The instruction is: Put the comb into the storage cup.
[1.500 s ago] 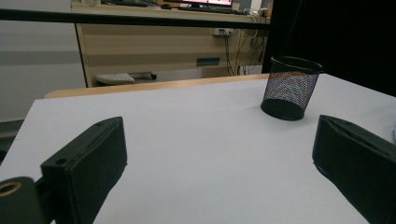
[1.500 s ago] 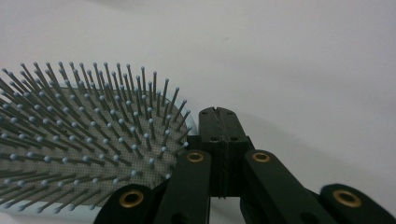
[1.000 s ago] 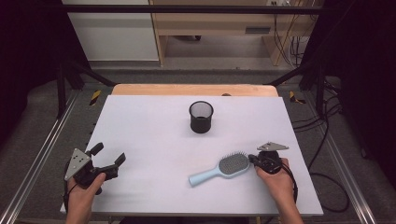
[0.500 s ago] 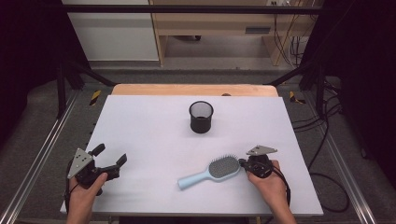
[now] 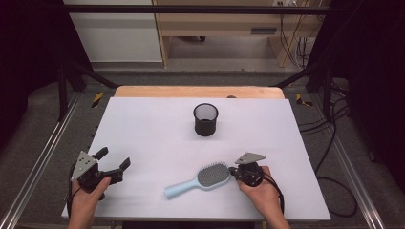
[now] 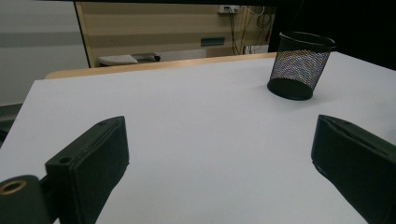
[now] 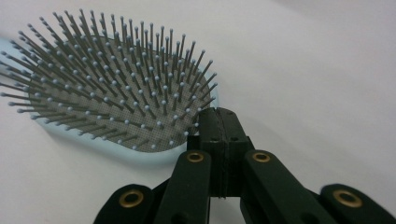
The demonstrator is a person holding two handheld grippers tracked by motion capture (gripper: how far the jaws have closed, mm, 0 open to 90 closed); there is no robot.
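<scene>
- Right tongs [image 5: 235,171]: pressed together, tips against the head end of the hairbrush [image 5: 200,179]
- Hairbrush: bristles up on the white worktop [image 5: 153,129], near its front edge
- Left tongs [image 5: 113,161]: spread, nothing between them
- Mesh cup [image 5: 206,119]: upright, well apart

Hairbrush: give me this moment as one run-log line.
right tongs: shut against hairbrush head | left tongs: open, empty | mesh cup: upright, apart | table

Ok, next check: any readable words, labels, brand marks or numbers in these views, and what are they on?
None can be read.
Hairbrush: no brand mark visible on the head or handle.
Mesh cup: no label.
Grippers, left and right: no markings legible.
Small fittings on the far furniture: too small and blurred to show text.
</scene>
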